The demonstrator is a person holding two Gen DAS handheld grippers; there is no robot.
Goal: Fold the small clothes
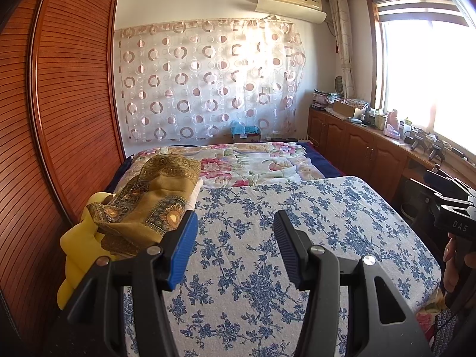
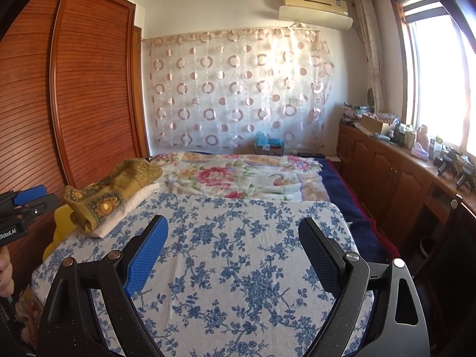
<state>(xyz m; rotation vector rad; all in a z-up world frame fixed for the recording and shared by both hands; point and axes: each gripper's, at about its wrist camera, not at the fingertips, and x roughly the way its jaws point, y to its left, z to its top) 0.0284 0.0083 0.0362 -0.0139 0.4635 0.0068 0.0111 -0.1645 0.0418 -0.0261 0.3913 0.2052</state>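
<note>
A pile of small clothes lies at the left edge of the blue-flowered board (image 1: 297,208): a mustard patterned cloth (image 1: 154,205) on top, a yellow garment (image 1: 80,247) hanging over the edge, a white piece (image 2: 125,211) underneath. The pile also shows in the right wrist view (image 2: 104,199). My left gripper (image 1: 235,247) is open and empty, its left fingertip close beside the pile. My right gripper (image 2: 232,253) is open and empty above the bare middle of the board (image 2: 238,267). The left gripper's body (image 2: 23,208) shows at the right view's left edge.
A tall wooden wardrobe (image 1: 59,104) stands close on the left. A bed with a flowered quilt (image 1: 253,163) lies beyond the board. Low wooden cabinets (image 1: 357,145) with clutter run under the window on the right.
</note>
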